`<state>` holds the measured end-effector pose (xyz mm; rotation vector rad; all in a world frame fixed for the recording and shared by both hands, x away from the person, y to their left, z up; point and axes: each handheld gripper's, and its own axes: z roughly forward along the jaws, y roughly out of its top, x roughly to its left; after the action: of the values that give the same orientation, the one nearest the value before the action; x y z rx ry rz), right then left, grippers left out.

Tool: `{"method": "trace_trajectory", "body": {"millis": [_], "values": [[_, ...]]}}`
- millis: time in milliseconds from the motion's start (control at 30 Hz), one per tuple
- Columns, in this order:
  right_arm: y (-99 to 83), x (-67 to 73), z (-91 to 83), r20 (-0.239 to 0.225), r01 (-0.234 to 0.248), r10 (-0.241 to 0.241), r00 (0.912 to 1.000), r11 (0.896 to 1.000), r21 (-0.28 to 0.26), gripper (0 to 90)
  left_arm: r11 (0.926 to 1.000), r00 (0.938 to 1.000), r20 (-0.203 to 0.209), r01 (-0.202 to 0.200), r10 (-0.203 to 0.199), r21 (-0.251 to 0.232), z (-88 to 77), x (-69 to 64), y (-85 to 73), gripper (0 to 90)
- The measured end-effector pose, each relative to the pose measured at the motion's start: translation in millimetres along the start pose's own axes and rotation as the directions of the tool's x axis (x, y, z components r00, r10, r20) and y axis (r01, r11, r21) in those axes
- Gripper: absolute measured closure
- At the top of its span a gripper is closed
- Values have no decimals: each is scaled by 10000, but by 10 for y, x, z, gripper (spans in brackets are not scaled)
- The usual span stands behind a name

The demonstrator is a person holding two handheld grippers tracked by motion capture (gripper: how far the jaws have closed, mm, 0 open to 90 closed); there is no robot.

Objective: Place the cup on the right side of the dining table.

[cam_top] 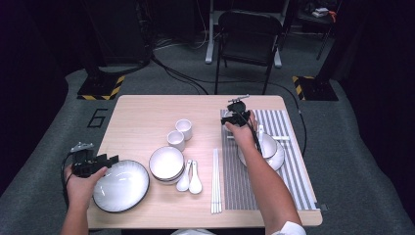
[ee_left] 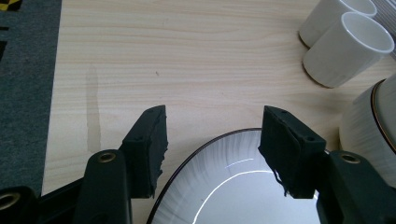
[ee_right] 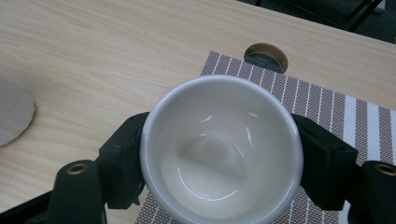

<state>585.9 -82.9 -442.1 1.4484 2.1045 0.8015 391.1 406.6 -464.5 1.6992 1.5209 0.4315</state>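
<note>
The right tongs (ee_right: pixel 219 154) squeeze a white cup (ee_right: pixel 219 149) over the striped mat (ee_right: pixel 327 102), upper right. The left tongs (ee_left: pixel 212 154) gape, empty, above the plate (ee_left: pixel 233 196).

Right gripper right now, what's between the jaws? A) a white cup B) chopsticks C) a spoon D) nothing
A: in the right gripper view the jaws of the right gripper press on both sides of a white cup, above the corner of the striped placemat.

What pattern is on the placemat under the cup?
Brown-and-white stripes on the placemat; clearest in the right gripper view.
</note>
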Motion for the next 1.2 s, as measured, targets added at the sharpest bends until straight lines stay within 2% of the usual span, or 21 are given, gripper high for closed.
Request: {"method": "trace_trajectory", "body": {"millis": [1200], "values": [[-38, -5, 66, 2, -221, 221, 9998, 9995, 210, 266, 10000, 10000, 2, 16, -16, 11, -1, 4, -3, 416]]}}
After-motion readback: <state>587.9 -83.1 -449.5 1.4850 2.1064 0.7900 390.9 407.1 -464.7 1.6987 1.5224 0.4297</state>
